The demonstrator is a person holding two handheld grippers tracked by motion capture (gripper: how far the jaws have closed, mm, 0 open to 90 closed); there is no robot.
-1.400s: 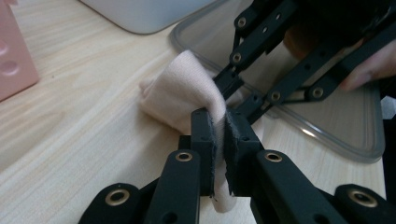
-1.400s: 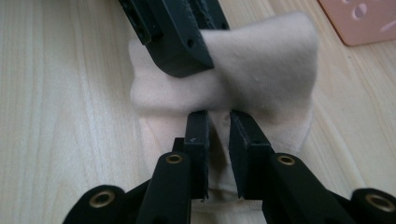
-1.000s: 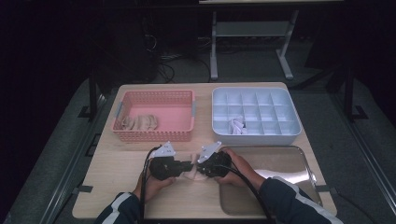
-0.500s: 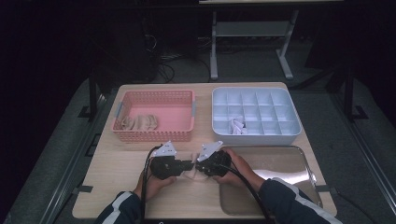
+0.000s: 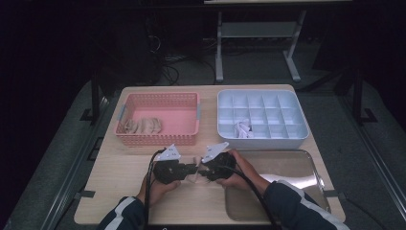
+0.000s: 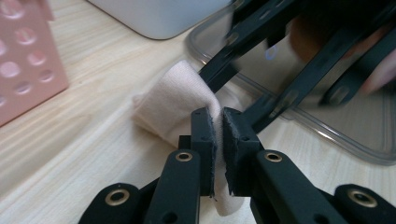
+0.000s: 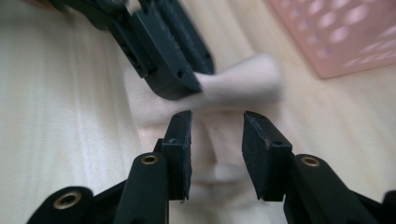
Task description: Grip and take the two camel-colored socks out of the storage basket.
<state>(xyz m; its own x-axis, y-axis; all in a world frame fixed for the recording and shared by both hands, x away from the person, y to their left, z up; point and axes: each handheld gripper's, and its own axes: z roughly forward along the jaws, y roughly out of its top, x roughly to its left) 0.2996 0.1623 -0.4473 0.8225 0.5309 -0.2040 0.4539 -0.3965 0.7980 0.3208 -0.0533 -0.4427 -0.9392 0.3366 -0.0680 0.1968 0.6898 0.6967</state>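
Currently: left gripper [image 6: 218, 140] clamps beige cloth [image 6: 173, 100] on table [image 5: 119, 167], 6 o'clock of pink basket [image 5: 158, 117] | right gripper [image 7: 217, 140] jaws just opened, parted around cloth, not pressing | advice: hold left pinch firm, re-grip right at free edge, keep fold flat.

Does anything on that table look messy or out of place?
Nothing stands out. The beige cloth looks crumpled because the left claw is pinching it. The pink basket, white divided tray and metal tray sit squarely on the table.
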